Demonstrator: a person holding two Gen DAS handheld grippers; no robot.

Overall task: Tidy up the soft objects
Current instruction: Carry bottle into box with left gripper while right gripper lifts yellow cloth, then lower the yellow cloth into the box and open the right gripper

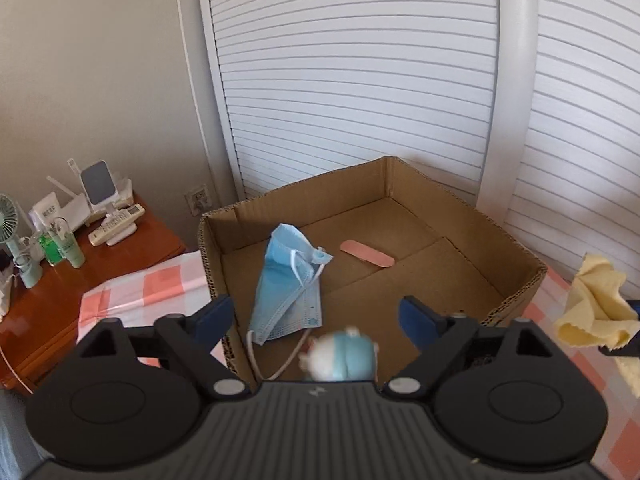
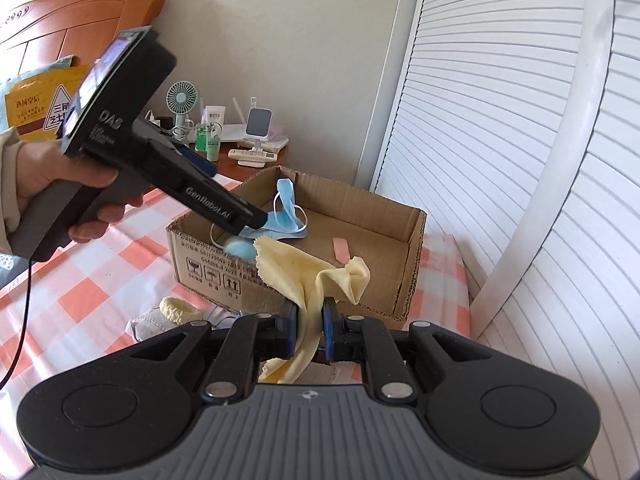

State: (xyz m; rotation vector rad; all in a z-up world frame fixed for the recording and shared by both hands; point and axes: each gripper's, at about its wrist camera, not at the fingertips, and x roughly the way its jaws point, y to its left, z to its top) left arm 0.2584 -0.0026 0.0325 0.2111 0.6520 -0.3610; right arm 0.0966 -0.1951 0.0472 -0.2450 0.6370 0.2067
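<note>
Left tool [image 1: 316,316] hangs over the near edge of the cardboard box [image 1: 516,240], its 2 blue pads spread wide with nothing between them. Just below and in front of it there's a small white-and-blue soft toy [image 1: 340,354], blurred, at the near wall of the box; whether it is touching the floor of the box I cannot tell. Further in lies a blue face mask [image 1: 286,284], crumpled with its ear loops trailing, and beyond that a pink strip [image 1: 366,254] flat on the box floor, well apart from the mask.

Right tool [image 2: 308,326] is pinched tight on a yellow cloth [image 2: 312,276], the fabric bunched between the pads and spilling out above and below them. It sits just outside the box, on the near side, with the cloth's top corner reaching toward the box rim.

The right wrist view gives what the left cannot: the whole left tool from the side, a bare hand [image 2: 60,184] wrapped round its grip, its tip over the box with the blurred toy [image 2: 240,248] under it. It also shows printed markings on the box's outer wall, and a cream scrunchie [image 2: 180,309] on the pink-checked bed cover [image 2: 100,280] beside the box. The left wrist view catches the yellow cloth [image 1: 596,308] only at its right edge.
</note>
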